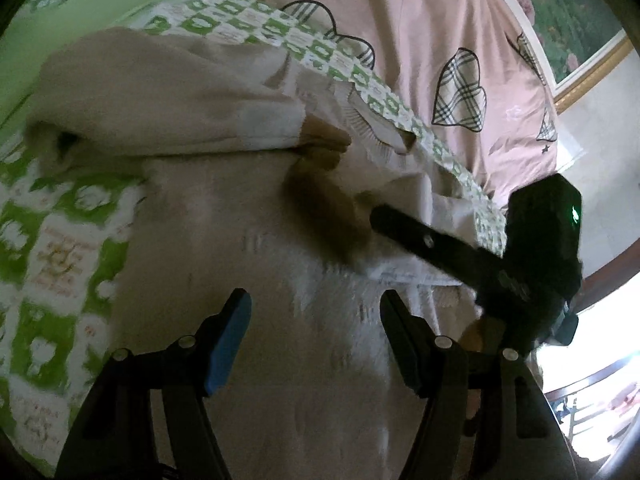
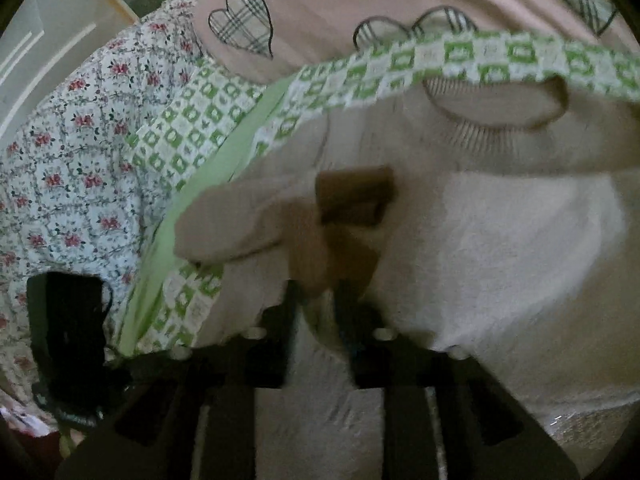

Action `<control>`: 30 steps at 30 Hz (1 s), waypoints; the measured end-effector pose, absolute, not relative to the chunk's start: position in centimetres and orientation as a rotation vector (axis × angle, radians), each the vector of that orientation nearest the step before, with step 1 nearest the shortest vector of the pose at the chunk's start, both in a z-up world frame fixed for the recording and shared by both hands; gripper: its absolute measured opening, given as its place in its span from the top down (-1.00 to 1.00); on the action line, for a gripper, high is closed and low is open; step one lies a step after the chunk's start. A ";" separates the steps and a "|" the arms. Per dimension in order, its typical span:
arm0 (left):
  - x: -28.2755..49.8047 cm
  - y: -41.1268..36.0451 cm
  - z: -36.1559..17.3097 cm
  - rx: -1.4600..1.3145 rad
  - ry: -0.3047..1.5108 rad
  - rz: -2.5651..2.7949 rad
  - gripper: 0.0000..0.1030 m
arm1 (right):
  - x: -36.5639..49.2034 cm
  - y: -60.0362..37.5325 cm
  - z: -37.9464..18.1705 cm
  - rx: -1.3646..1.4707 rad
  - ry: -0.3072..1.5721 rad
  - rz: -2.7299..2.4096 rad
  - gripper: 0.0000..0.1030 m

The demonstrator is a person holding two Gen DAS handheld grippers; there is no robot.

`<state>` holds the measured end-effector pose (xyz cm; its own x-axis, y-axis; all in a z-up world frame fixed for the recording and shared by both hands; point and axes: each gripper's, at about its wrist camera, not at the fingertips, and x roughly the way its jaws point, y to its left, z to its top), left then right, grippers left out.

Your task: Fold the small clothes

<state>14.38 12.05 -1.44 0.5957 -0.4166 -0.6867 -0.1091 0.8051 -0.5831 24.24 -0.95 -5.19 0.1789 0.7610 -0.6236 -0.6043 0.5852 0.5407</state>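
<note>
A small beige and white sweater point(image 1: 248, 240) lies on a green checked sheet point(image 1: 52, 248), one sleeve point(image 1: 160, 96) folded across its upper part. My left gripper point(image 1: 316, 312) is open just above the white body, nothing between its fingers. The right gripper point(image 1: 460, 248) shows at the right of the left wrist view, reaching in over the sweater. In the right wrist view the sweater point(image 2: 500, 232) has its ribbed collar point(image 2: 496, 120) at the top. My right gripper point(image 2: 316, 292) is narrowly closed on the brown sleeve cuff point(image 2: 316, 248), next to a folded sleeve point(image 2: 240, 224).
A pink quilt with plaid hearts point(image 1: 440, 60) lies beyond the sheet, also in the right wrist view point(image 2: 320, 8). A floral cloth point(image 2: 72, 140) lies left. A framed picture point(image 1: 576, 32) hangs on the wall. A dark object point(image 2: 68, 320) sits at lower left.
</note>
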 end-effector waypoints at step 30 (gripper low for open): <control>22.2 14.6 -4.0 -0.746 0.915 -0.255 0.06 | 24.9 -25.0 -3.2 0.369 0.901 0.382 0.06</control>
